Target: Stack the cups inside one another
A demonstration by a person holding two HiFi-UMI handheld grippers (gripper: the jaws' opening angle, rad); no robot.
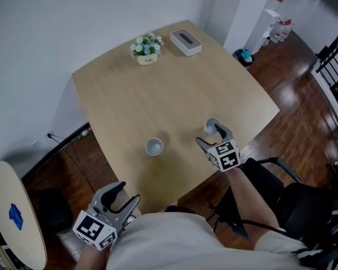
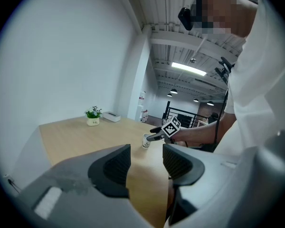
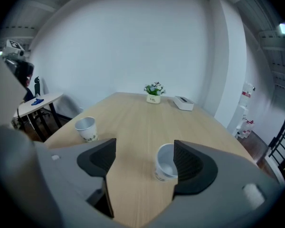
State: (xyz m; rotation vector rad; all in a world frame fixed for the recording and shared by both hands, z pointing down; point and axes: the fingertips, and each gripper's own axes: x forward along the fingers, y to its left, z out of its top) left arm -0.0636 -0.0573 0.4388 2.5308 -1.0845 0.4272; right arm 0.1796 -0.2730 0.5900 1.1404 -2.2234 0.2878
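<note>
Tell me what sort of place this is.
Probably an office or loft-style workroom: a pale wooden table with potted flowers and a tissue box, a dark hardwood floor, and strip lights on an exposed ceiling.

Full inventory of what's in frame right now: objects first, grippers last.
Table: 1, light wood, centre of head view.
Paper cups: 2, white; front cup near the table's near edge, right cup near the right edge.
Potted flowers: 1, white and green, far side of table.
Box: 1, white, beside the flowers.
Side table: 1, round, pale, lower left, with a blue item on it.
Chair: 1, black, right edge.
Left gripper: grey, open, empty, off the table by the person's torso.
Right gripper: grey, open, jaws either side of the right cup, not closed on it.
</note>
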